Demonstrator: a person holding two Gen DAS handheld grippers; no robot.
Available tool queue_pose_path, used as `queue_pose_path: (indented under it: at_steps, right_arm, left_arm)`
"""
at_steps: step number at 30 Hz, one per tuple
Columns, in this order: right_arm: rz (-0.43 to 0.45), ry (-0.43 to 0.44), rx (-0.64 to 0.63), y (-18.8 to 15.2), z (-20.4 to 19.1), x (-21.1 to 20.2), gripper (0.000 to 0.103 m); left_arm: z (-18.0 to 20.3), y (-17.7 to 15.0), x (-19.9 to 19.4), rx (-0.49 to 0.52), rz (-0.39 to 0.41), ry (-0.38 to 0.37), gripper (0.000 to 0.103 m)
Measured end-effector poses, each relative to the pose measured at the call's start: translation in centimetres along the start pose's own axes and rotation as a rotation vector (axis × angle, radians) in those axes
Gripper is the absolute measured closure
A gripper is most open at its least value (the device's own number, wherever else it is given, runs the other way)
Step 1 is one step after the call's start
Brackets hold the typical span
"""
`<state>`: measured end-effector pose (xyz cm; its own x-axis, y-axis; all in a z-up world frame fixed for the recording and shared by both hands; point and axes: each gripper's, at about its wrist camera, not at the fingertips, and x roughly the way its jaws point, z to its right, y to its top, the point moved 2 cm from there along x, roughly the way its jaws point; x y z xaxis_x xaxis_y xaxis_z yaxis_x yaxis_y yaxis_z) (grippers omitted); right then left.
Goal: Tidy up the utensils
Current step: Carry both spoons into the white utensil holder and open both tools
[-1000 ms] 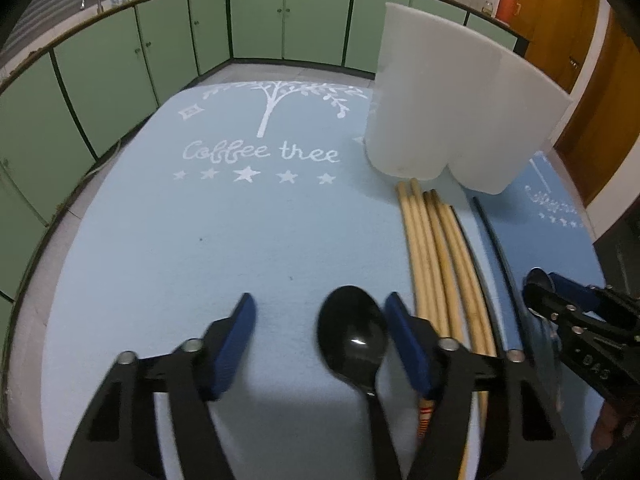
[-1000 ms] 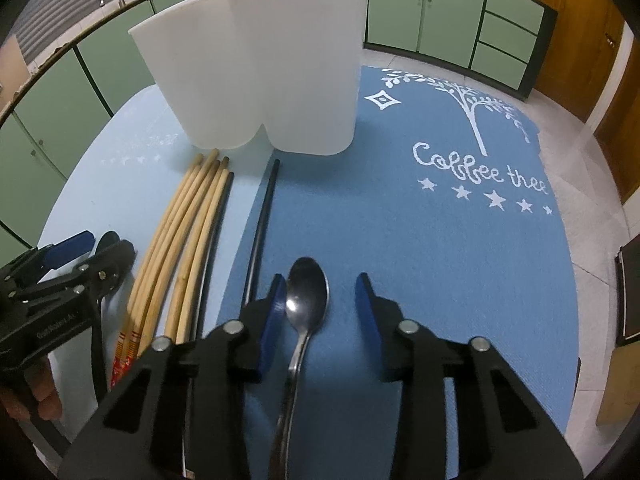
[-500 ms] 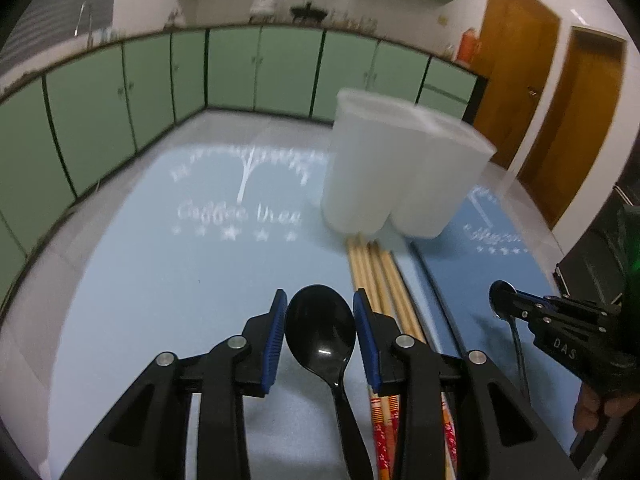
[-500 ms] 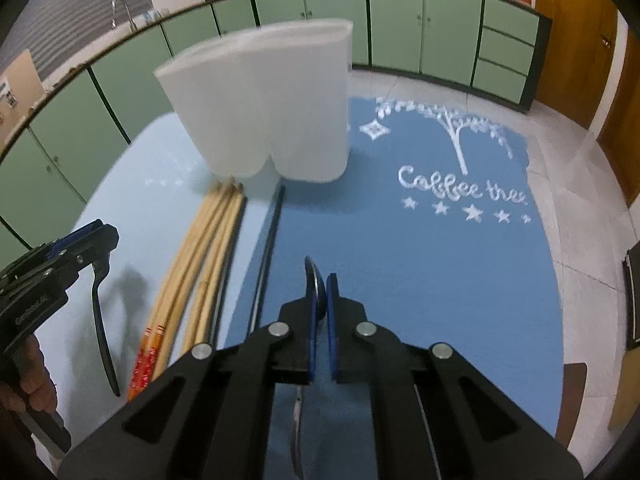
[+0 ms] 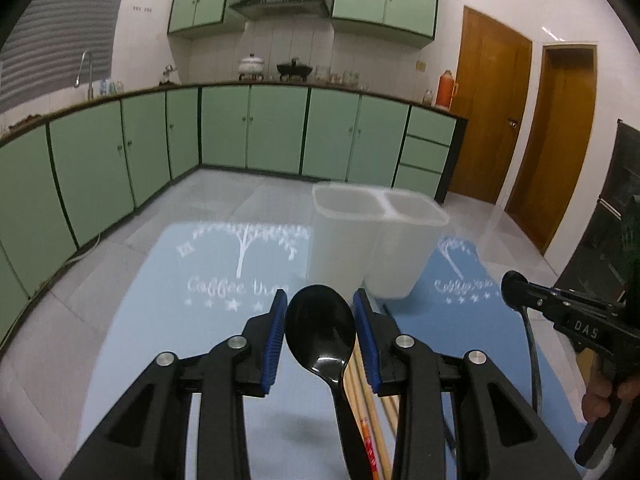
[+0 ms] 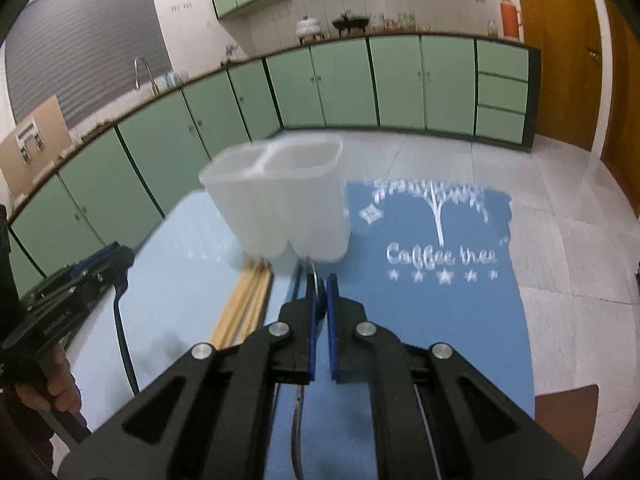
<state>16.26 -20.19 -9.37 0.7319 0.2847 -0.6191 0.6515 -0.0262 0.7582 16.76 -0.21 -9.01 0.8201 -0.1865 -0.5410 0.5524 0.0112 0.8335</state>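
Short of white two-compartment holder (image 5: 376,240): black spoon (image 5: 320,330) clamped in left gripper (image 5: 320,336), metal spoon (image 6: 316,280) pinched in right gripper (image 6: 319,300); both newly lifted off mats, ready for dropping in.

Two-compartment holder (image 5: 376,248) upright on mats (image 5: 168,320), chopsticks (image 6: 244,304) just before it.

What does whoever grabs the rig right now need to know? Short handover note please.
Left claw: shut on the black spoon, bowl between the pads, lifted clear of the mat.
Right claw: shut on the metal spoon, gripped edge-on, handle hanging below.
Holder: the white two-compartment holder stands upright ahead, straddling the light blue mat and the dark blue mat. Nothing shows inside it.
Chopsticks lie on the light mat between the claws.
Done: both spoons picked up.
Left: drop each spoon into the holder, then collect the chopsticks.
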Motion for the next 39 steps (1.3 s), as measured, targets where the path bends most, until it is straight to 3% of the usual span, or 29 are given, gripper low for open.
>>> queue_pose_path:
  at_steps: [11, 16, 20, 27, 39]
  right_arm:
    - [0.272, 0.088, 0.043, 10.0, 0.9, 0.4, 0.099]
    - [0.342, 0.093, 0.04, 14.0, 0.8, 3.6, 0.099]
    - [0.378, 0.082, 0.034, 16.2, 1.0, 6.2, 0.099]
    - [0.384, 0.031, 0.001, 16.7, 2.1, 10.5, 0.099]
    - [0.301, 0.031, 0.016, 12.7, 2.8, 13.8, 0.099]
  left_arm:
    - [0.6, 9.4, -0.3, 0.027, 0.22, -0.015, 0.07]
    - [1.3, 13.8, 2.3, 0.04, 0.314, -0.024, 0.07]
    - [1.6, 15.7, 5.1, 0.042, 0.346, -0.025, 0.069]
    - [1.5, 15.5, 10.3, 0.043, 0.332, -0.026, 0.07]
    - [1.4, 12.0, 14.9, 0.057, 0.236, -0.04, 0.069]
